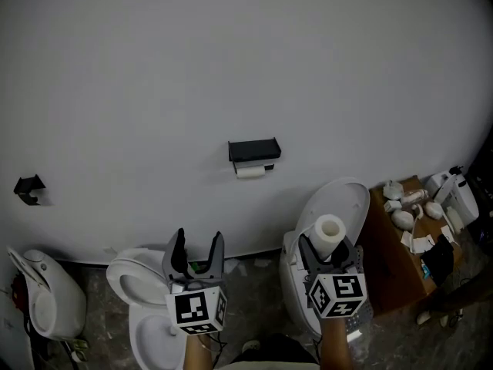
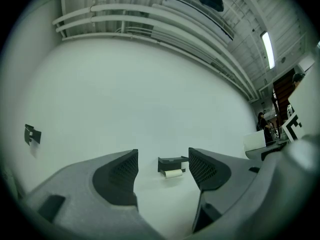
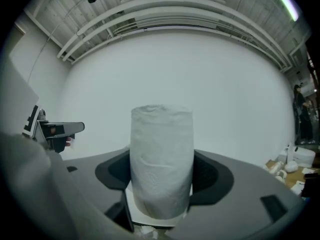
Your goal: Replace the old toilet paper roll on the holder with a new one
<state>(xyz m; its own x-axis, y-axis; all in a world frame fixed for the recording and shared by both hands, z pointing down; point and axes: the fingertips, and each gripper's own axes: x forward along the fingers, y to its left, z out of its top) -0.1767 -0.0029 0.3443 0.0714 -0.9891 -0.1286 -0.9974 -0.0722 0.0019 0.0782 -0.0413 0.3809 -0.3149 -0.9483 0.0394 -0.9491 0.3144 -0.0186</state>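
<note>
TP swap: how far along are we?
Done: new roll is clamped upright in the right gripper. In hand: both grippers face the wall, away from it; left gripper open, empty. Left: nearly spent old roll still on the black holder; remove it, mount the replacement.

left claw (image 1: 198, 247): jaws apart, empty, pointing forward | right claw (image 1: 330, 257): level, jaws clamped on upright toilet paper roll (image 3: 161, 154) | claws side by side
</note>
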